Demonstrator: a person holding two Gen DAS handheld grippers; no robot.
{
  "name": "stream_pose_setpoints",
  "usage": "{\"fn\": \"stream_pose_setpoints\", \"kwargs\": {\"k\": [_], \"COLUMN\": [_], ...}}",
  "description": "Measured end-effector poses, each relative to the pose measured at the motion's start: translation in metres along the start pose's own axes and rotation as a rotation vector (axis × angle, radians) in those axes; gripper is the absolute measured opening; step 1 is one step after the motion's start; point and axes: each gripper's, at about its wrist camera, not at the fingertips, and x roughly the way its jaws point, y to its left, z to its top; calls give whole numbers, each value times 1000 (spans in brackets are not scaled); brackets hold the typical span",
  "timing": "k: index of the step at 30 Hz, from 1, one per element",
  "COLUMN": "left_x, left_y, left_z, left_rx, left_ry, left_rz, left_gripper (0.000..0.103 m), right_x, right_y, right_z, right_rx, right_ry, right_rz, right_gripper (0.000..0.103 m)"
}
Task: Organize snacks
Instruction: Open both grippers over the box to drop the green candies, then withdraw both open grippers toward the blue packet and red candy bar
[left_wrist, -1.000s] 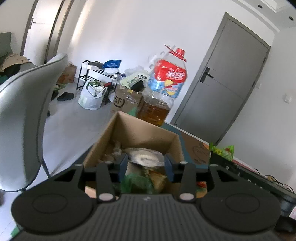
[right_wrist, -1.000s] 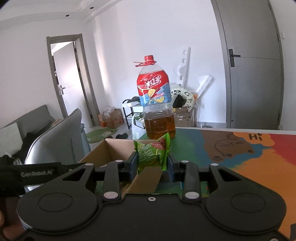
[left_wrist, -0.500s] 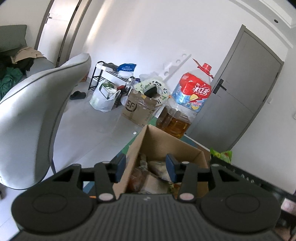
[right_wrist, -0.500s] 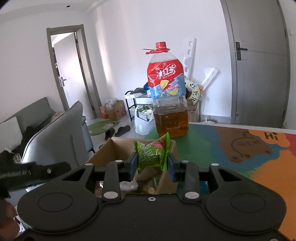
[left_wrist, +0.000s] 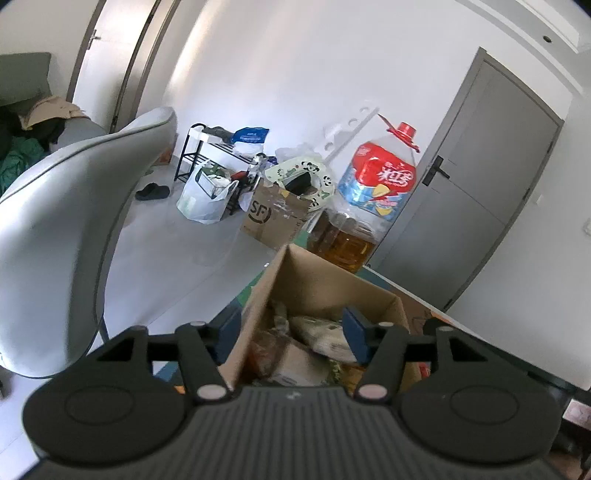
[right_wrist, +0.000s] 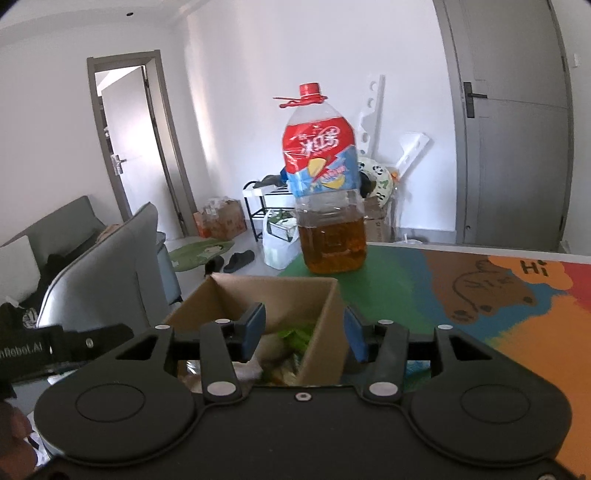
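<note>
Both grippers hang over an open cardboard box of snacks on the desk. The right gripper, jaws just parted, holds nothing; a green snack packet lies in the box below. The left gripper likewise stands open and empty. Behind stands an oil bottle.

Lighting: bright, even daylight on white walls, strongest through the open doorway in the right wrist view; shadows soft. Quality: heavy fisheye bending at edges, dark corner vignetting; oil bottle slightly motion-blurred, near cardboard box soft.
</note>
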Motion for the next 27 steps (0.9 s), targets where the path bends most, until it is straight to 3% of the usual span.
{"fn": "stream_pose_setpoints", "kwargs": {"k": [7, 12, 21, 27], "left_x": [-3, -5, -11, -10], "left_y": [-20, -32, -51, -62], "left_z": [-10, -16, -22, -27], "left_rx": [35, 61, 109, 126], "left_ry": [13, 35, 61, 90], "left_rz": [-14, -9, -3, -20], "left_gripper": [75, 82, 88, 88], "right_x": [-16, -27, -43, -54], "right_y": [-20, -34, -48, -67], "right_z": [-6, -8, -11, -11], "right_rx": [13, 28, 2, 23], "right_ry": [11, 25, 51, 93], "right_rz": [-29, -44, -39, -15], "right_gripper": [56, 66, 86, 92]}}
